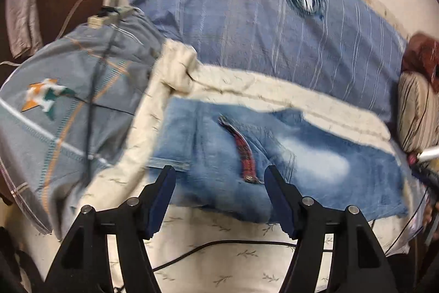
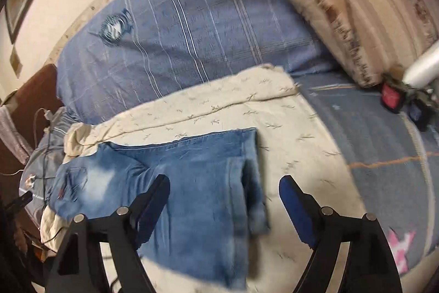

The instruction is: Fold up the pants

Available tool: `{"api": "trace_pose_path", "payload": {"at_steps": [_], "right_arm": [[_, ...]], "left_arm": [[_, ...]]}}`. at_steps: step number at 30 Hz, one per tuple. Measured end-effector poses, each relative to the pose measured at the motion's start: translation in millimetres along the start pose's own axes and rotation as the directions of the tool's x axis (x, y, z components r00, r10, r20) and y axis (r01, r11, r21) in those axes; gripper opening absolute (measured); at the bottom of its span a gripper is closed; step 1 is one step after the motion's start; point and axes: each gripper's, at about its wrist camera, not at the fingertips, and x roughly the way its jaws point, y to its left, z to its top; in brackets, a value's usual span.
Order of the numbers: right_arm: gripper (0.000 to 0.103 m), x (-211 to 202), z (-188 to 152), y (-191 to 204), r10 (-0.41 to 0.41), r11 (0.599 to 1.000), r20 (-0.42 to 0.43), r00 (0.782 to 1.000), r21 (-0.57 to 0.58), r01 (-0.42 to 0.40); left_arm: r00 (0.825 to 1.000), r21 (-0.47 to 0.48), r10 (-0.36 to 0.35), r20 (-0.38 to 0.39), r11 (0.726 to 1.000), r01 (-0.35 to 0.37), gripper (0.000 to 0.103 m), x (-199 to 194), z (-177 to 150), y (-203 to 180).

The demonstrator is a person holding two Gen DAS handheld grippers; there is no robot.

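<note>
Denim pants (image 2: 192,183) lie flat on the cream sheet (image 2: 219,106) of the bed, both tools spread wide and holding nothing.

Faded blue legs seem already doubled along their length, one on the other, likely so a crosswise fold can follow; the waist end with its pocket lies toward the left tool (image 1: 219,183), the hems toward the right tool (image 2: 223,194), which hangs above the cloth near the hem edge. Neither tool grips the fabric, and I cannot tell whether either touches it. Motion blur softens both views, so the reddish strip (image 1: 244,153) on the denim is hard to identify. A blue striped pillow (image 1: 260,18) sits behind; the near edge of the jeans is cut off by the tools' black frames.
</note>
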Motion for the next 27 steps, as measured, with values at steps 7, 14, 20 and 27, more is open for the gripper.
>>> {"api": "trace_pose_path", "payload": {"at_steps": [7, 14, 20, 27], "right_arm": [[0.012, 66, 8, 17, -0.128, 0.99, -0.206, 0.97, -0.091, 0.112], [0.008, 12, 62, 37, -0.109, 0.985, 0.047, 0.993, -0.131, 0.114], [0.01, 64, 69, 5, -0.182, 0.983, 0.008, 0.983, -0.036, 0.183], [0.013, 59, 44, -57, -0.106, 0.955, 0.01, 0.994, 0.28, 0.099]], "left_arm": [[0.984, -0.007, 0.097, -0.148, 0.995, -0.1, 0.068, 60, -8, -2], [0.987, -0.009, 0.149, -0.053, 0.989, -0.15, 0.069, 51, 2, -6], [0.974, 0.024, 0.204, -0.097, 0.979, -0.203, 0.07, 68, -12, -14], [0.972, 0.009, 0.206, -0.113, 0.978, -0.207, 0.075, 67, -10, -7]]}}
